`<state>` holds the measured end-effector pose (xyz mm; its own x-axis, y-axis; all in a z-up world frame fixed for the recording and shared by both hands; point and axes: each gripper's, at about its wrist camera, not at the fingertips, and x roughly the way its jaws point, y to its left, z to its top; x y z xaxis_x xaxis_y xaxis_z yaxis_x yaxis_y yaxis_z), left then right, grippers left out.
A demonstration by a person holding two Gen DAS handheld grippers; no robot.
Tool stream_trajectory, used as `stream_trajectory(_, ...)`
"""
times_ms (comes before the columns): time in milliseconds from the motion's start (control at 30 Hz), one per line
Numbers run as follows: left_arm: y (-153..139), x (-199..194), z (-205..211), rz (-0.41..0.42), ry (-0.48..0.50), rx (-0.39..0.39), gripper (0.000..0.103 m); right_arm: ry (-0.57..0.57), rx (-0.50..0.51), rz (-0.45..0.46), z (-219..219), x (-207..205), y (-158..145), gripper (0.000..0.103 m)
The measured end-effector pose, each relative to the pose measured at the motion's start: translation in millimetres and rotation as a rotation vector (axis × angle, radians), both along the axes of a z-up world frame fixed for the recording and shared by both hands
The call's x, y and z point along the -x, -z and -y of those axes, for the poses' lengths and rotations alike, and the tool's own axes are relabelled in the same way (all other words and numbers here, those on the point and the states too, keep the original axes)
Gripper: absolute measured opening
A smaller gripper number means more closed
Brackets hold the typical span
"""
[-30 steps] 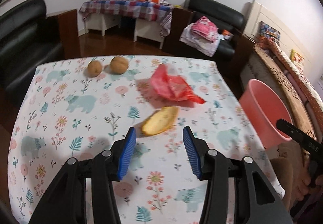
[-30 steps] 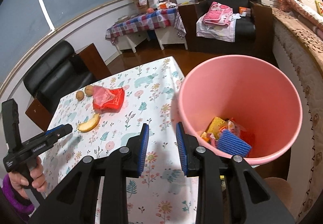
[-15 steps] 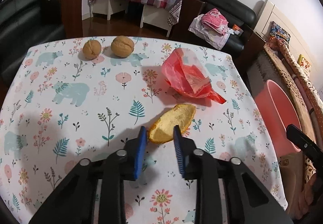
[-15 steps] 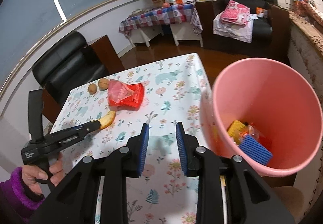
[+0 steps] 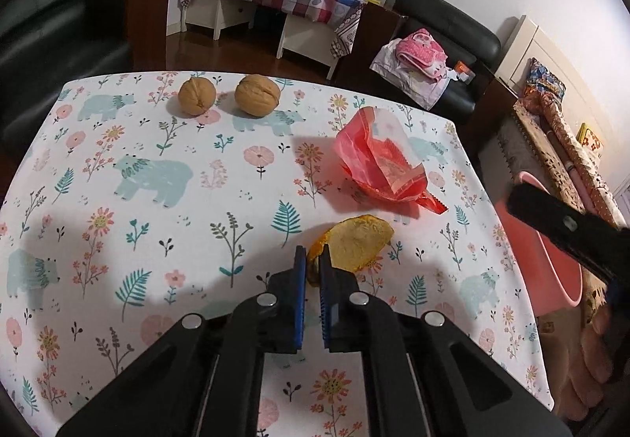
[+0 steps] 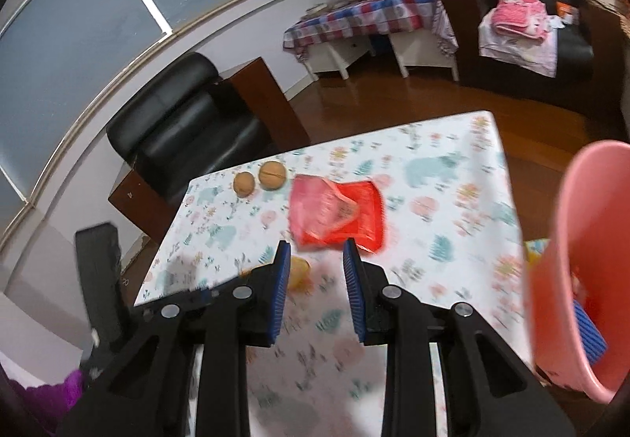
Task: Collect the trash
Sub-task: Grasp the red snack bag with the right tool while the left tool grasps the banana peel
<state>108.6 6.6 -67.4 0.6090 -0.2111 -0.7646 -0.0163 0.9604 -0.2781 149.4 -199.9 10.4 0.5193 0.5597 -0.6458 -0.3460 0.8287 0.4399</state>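
Left gripper (image 5: 312, 267) low over the floral tablecloth (image 5: 157, 177), blue pads pinched onto near end of the yellow peel (image 5: 360, 246); jaws nearly together w/ the peel's edge caught between. Rest of peel sticks out toward 1 o'clock from the tips, lying on the cloth. Red plastic bag (image 5: 380, 161) just beyond peel at approx 1 o'clock, crumpled, flat on cloth, close to peel but whether touching can't tell. Two walnuts (image 5: 228, 96) side by side at far edge of table, approx 11 o'clock, well apart from bag and peel. Pink bin (image 5: 551, 271) off table's edge at 3 o'clock, partly hidden behind black body of the other tool.

Right gripper (image 6: 315, 259) above table's near part, jaws part-way apart, nothing between pads; view motion-blurred. Red bag straight ahead at 12 o'clock just past the tips. Peel peeks out beside left pad, approx 10 o'clock. Bin at 3 o'clock w/ trash inside, incl. a blue ribbed item (image 6: 590, 334). Purple sleeve (image 6: 59, 393) at 8 o'clock.
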Motion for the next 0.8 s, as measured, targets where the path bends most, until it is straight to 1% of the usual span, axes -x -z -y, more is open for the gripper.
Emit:
stream_trajectory(133, -1, 4, -3, 0.000, 0.008, 0.020, 0.006, -0.022, 0.036, -0.001, -25, -14, 7, 0.028)
stream_trajectory(267, -2, 7, -3, 0.013, 0.018, 0.004, 0.006, -0.015, 0.080, -0.020, -43, -29, 17, 0.028)
stream_trajectory(500, -2, 8, -9, 0.016, 0.013, 0.018, 0.006, 0.009, 0.117, -0.059, -50, -44, 36, 0.028)
stream_trajectory(533, -3, 9, -10, 0.016, 0.011, 0.018, 0.006, 0.007, 0.114, -0.059, -51, -44, 37, 0.026)
stream_trajectory(600, -3, 11, -13, 0.018, 0.009, 0.021, 0.006, 0.012, 0.117, -0.047, -50, -43, 37, 0.015)
stream_trajectory(667, -5, 12, -13, 0.022, 0.009, 0.022, 0.006, 0.012, 0.112, -0.039, -49, -40, 36, 0.009)
stream_trajectory(800, -11, 16, -12, 0.039, 0.012, 0.021, 0.006, 0.009, 0.100, -0.030, -42, -32, 30, 0.007)
